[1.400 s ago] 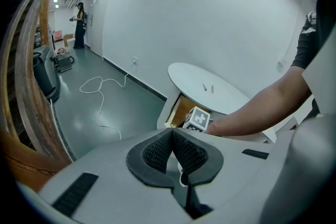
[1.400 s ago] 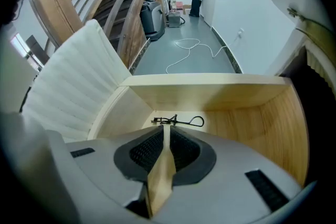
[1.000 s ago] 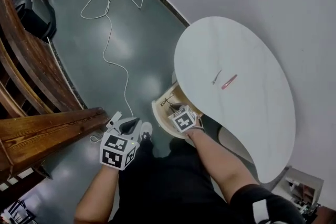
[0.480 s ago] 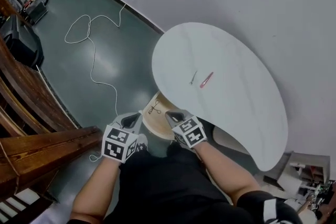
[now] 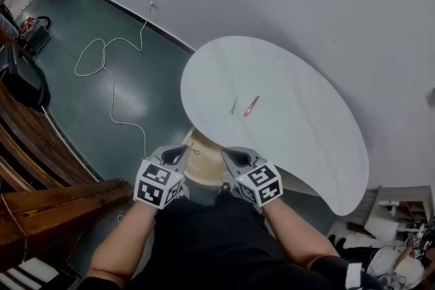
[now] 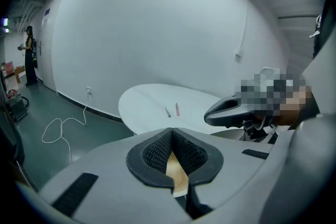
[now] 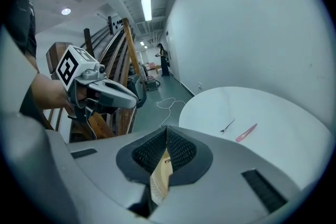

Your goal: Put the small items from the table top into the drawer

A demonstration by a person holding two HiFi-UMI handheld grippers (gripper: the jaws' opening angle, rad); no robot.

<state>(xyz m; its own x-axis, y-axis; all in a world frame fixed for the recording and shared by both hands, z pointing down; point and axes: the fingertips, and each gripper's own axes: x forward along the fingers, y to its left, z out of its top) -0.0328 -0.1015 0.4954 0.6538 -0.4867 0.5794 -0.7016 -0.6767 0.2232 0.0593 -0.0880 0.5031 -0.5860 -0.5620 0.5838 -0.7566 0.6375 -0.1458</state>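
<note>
A white bean-shaped table (image 5: 299,125) carries a pink clip (image 5: 251,106) and a thin dark hairpin (image 5: 234,105) side by side near its middle. Under its near edge a pale wooden drawer (image 5: 206,163) stands pulled out, with a small black item (image 5: 193,145) lying in it. My left gripper (image 5: 178,151) and right gripper (image 5: 234,156) hover side by side over the drawer's near rim, both shut and empty. The left gripper view shows the clip (image 6: 177,109) and hairpin (image 6: 167,112) far ahead of the left gripper (image 6: 171,131). The right gripper view shows the clip (image 7: 245,132) beyond the right gripper (image 7: 166,131).
A white cable (image 5: 102,71) loops over the green floor from a wall socket (image 5: 151,2). Wooden stair rails (image 5: 41,200) rise at the left. The white wall runs behind the table. Clutter (image 5: 401,261) sits at the bottom right. A person (image 6: 29,55) stands far off.
My right gripper has drawn back from inside the drawer toward my body. The left gripper has risen beside it. The head view has swung so the table sits more central.
</note>
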